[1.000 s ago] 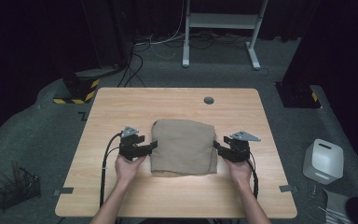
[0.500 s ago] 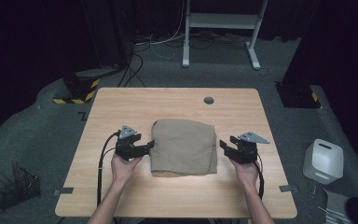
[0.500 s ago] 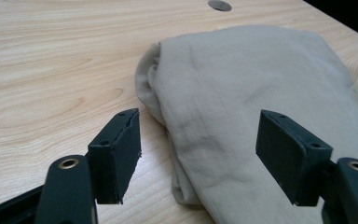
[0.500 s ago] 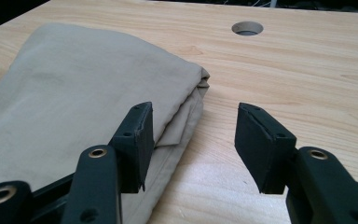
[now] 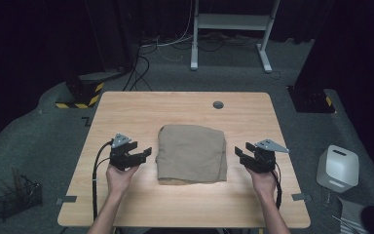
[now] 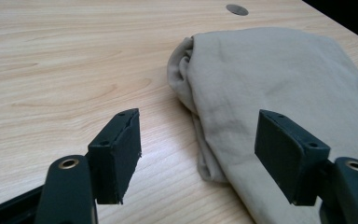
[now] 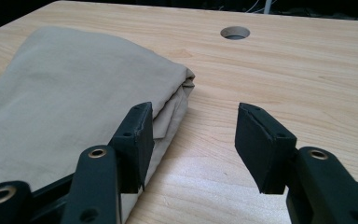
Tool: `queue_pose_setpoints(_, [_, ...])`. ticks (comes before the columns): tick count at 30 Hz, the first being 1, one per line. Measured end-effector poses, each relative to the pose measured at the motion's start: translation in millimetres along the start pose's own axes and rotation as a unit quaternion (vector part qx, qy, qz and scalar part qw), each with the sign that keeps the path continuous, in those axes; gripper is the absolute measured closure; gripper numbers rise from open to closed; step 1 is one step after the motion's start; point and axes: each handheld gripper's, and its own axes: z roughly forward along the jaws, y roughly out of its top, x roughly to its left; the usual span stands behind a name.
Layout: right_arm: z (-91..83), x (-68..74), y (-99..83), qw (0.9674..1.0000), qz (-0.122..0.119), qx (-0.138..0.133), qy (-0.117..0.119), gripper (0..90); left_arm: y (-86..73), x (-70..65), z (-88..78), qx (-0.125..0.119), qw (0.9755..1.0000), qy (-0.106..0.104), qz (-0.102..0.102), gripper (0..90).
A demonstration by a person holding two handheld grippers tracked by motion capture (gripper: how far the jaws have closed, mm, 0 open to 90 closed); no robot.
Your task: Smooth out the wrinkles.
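Left tool (image 5: pixel 146 154) open, empty, just left of cloth (image 5: pixel 192 152). Cloth folded, mid table (image 5: pixel 126 112), its layered edge facing each tool. Right tool (image 5: pixel 239 151) open, empty, just right of cloth. Table hole (image 5: pixel 218 104) beyond cloth. Nothing between tools and cloth.

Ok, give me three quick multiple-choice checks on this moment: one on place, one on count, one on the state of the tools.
1. Where does the folded cloth lie?
A. between the two tools
B. at the table's far edge
C. on the floor

2. How many round holes show in the table top?
A. none
B. one
C. three

3. How do the left tool and right tool stand?
A. both clamped on the cloth
B. one open, one shut
C. both open, holding nothing

Answers: 1 A, a tool flanks each side of the cloth; 2 B, a single hole beyond the cloth; 3 C, both gripper views show bare gaps between the jaws.
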Motion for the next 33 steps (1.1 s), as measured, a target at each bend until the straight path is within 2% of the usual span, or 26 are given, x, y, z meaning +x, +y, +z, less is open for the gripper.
queue_pose_setpoints(2, [-0.3,0.0,-1.5,1.0,0.001,-0.001,0.0,46.7,-1.3,0.5,-3.1,-0.004,1.0,-0.001,-0.005,31.4])
queue_pose_setpoints(5, [-1.5,-0.5,-2.7,1.0,0.001,0.0,0.002,46.7,-2.1,1.0,-5.9,-0.005,1.0,0.004,0.0,31.2])
queue_pose_setpoints(11, [-9.2,-5.2,-3.1,0.9999,0.006,-0.011,0.0,46.4,-6.4,8.4,-11.7,-0.005,0.9998,0.011,-0.013,31.6])
queue_pose_setpoints(16, [-14.8,-8.8,-7.6,1.0,0.005,0.001,0.003,45.0,-10.5,14.0,-18.9,-0.008,0.9997,0.014,-0.017,32.1])
queue_pose_setpoints(17, [-17.0,-11.2,-9.3,0.9999,0.012,0.002,0.004,44.5,-11.2,14.8,-19.7,-0.008,0.9997,0.016,-0.016,32.1])
queue_pose_setpoints(25, [-30.7,-19.9,-16.1,0.9997,0.013,-0.007,-0.018,44.3,-17.0,22.8,-26.6,-0.007,0.9991,0.034,-0.024,31.9])
queue_pose_setpoints(33, [-39.9,-35.0,-26.3,0.9988,0.036,-0.01,-0.032,42.9,-22.9,33.1,-29.4,-0.003,0.9981,0.05,-0.035,31.7])
